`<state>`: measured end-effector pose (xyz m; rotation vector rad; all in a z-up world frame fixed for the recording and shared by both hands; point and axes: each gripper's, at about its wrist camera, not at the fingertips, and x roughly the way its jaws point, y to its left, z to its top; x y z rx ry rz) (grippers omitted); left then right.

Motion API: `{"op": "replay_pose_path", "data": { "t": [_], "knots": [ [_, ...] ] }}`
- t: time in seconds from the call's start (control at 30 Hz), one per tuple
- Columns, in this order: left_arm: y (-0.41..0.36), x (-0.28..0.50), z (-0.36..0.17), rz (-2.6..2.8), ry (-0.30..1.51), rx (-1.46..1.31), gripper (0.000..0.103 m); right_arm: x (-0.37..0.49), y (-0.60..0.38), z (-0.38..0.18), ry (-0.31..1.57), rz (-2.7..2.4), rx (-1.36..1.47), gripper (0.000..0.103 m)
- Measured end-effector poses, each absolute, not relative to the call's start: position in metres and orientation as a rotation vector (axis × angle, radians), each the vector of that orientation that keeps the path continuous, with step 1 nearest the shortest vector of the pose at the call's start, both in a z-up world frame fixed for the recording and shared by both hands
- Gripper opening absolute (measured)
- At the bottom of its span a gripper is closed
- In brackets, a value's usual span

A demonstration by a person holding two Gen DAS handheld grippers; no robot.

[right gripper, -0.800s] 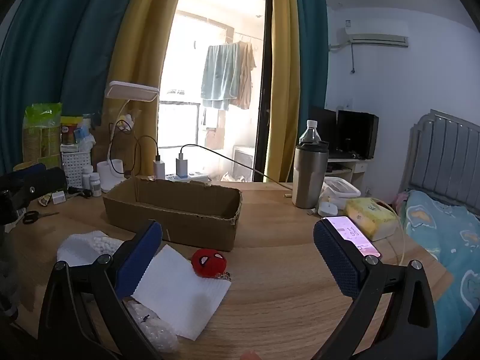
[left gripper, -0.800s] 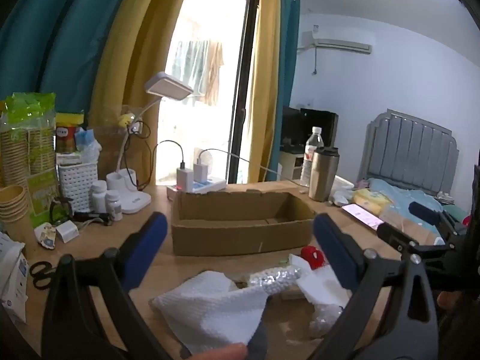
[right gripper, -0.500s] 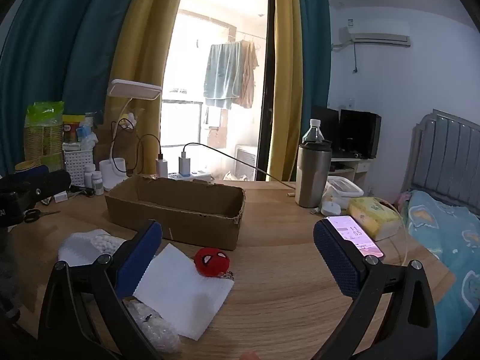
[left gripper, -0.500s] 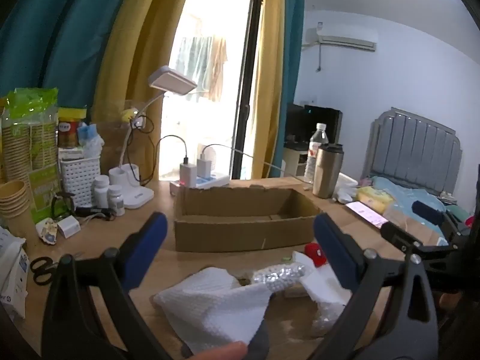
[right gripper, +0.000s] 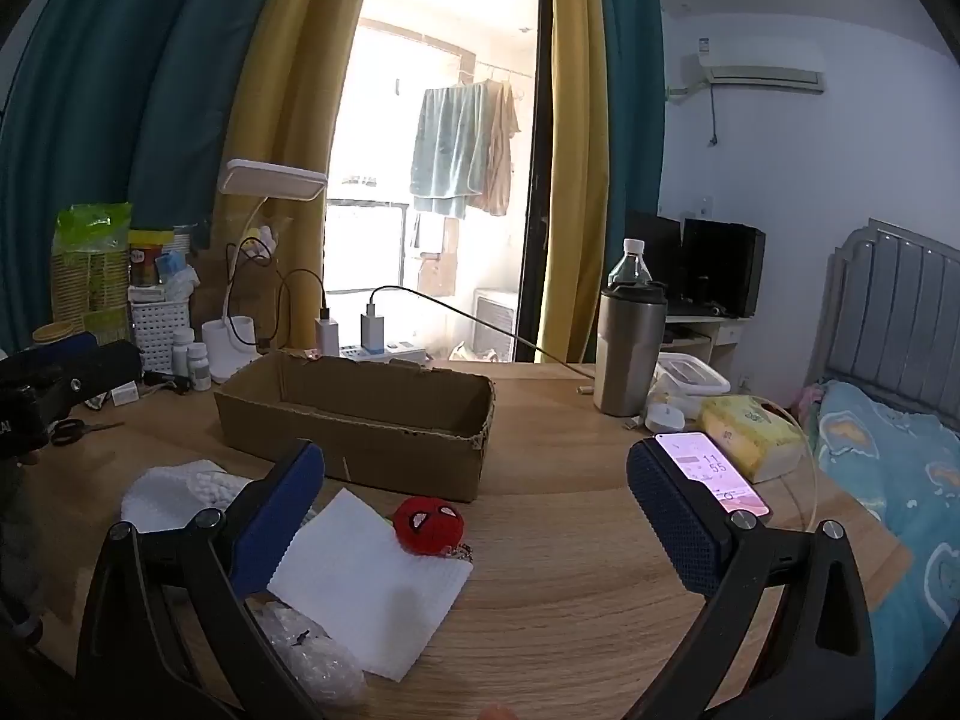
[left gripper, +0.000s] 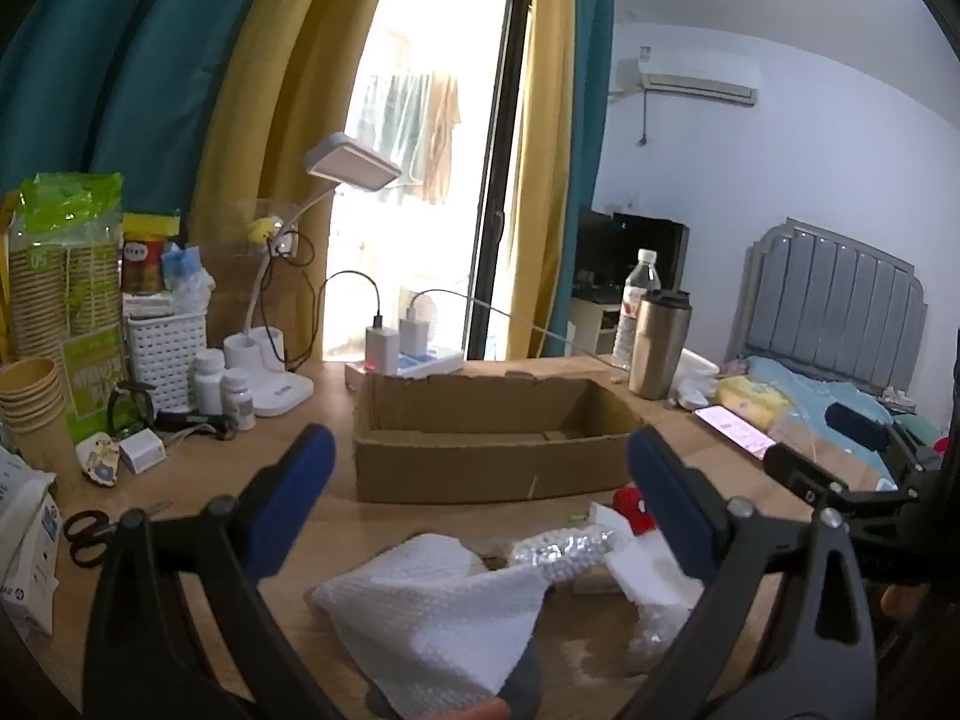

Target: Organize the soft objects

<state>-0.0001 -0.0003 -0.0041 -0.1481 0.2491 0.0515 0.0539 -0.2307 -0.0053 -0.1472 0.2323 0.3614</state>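
An open, empty cardboard box [left gripper: 492, 450] [right gripper: 360, 420] sits mid-table. In front of it lie a white foam sheet [left gripper: 432, 606], a bubble-wrap roll [left gripper: 561, 552], a flat white sheet [right gripper: 366, 576], clear bubble wrap [right gripper: 306, 654] and a red Spider-Man plush ball [right gripper: 429, 525] [left gripper: 630, 501]. My left gripper [left gripper: 480, 498] is open and empty above the foam sheet. My right gripper [right gripper: 474, 516] is open and empty, with the plush ball between its fingers' line of sight.
A phone [right gripper: 711, 471], tissue pack [right gripper: 747, 435], steel tumbler [right gripper: 630, 351] and water bottle stand right. A desk lamp [left gripper: 336, 174], chargers, pill bottles [left gripper: 222, 384], white basket, paper cups [left gripper: 30, 408] and scissors [left gripper: 90, 531] crowd the left. A bed [right gripper: 894, 450] lies beyond the right edge.
Both views have shifted slightly, as if the grippers drew back or rose a little. Both grippers stay open. The objects on the table have not moved.
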Motion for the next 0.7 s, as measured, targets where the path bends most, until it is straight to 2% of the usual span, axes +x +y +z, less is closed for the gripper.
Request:
{"op": "replay_pose_path", "data": {
  "t": [0.7],
  "knots": [
    [-0.0010, -0.0020, -0.0006, 0.047, 0.249, -0.155, 0.099, 0.0544, -0.2302, -0.0072, 0.241, 0.366, -0.148, 0.103]
  ]
}}
